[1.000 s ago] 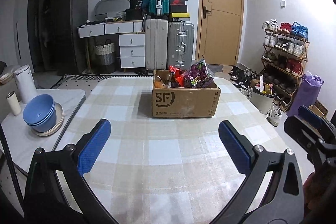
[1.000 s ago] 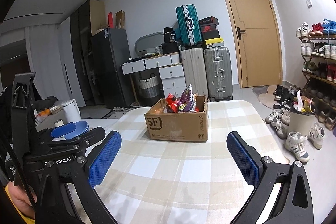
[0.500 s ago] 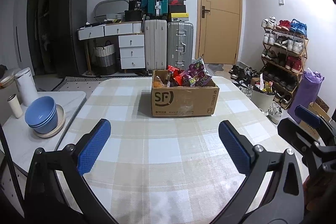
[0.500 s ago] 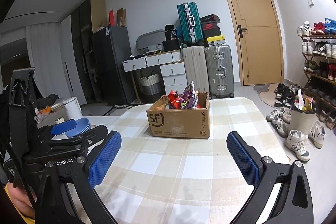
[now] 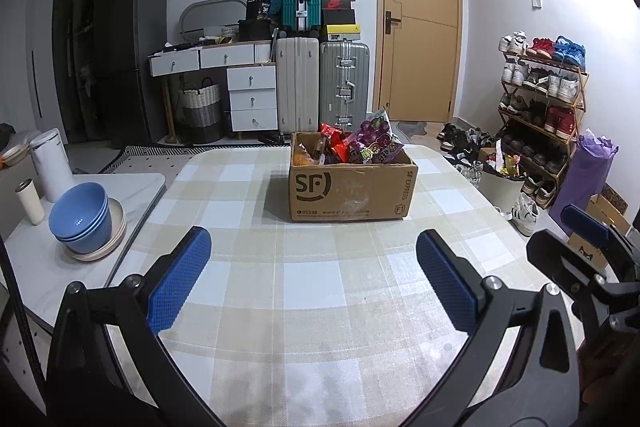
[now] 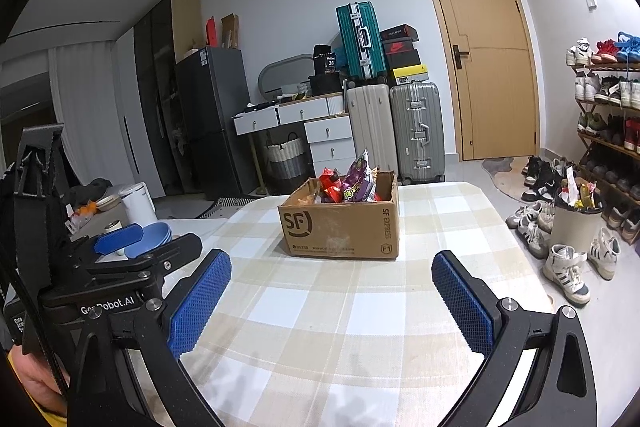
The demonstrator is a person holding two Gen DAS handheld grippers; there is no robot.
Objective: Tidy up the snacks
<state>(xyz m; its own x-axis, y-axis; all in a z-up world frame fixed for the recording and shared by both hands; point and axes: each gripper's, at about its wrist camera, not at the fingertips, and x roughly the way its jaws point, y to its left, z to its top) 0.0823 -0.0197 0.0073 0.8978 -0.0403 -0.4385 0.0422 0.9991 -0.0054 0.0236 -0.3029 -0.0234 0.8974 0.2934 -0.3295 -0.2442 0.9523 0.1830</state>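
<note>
A brown SF cardboard box (image 5: 352, 193) stands on the checked tablecloth (image 5: 312, 291), packed with snack bags; a purple bag (image 5: 374, 143) sticks up highest. The box also shows in the right wrist view (image 6: 340, 227) with the same bags (image 6: 352, 183). My left gripper (image 5: 314, 277) is open and empty, well short of the box. My right gripper (image 6: 330, 301) is open and empty, also short of the box. Each gripper shows at the edge of the other's view.
A side table at the left holds stacked blue bowls (image 5: 80, 219), a white kettle (image 5: 50, 163) and a small cup (image 5: 29, 201). A shoe rack (image 5: 540, 107), a white bin (image 5: 500, 183) and suitcases (image 5: 324, 87) stand beyond the table.
Both grippers have drawn back a little from the box and tilted up slightly. Both stay open and empty.
</note>
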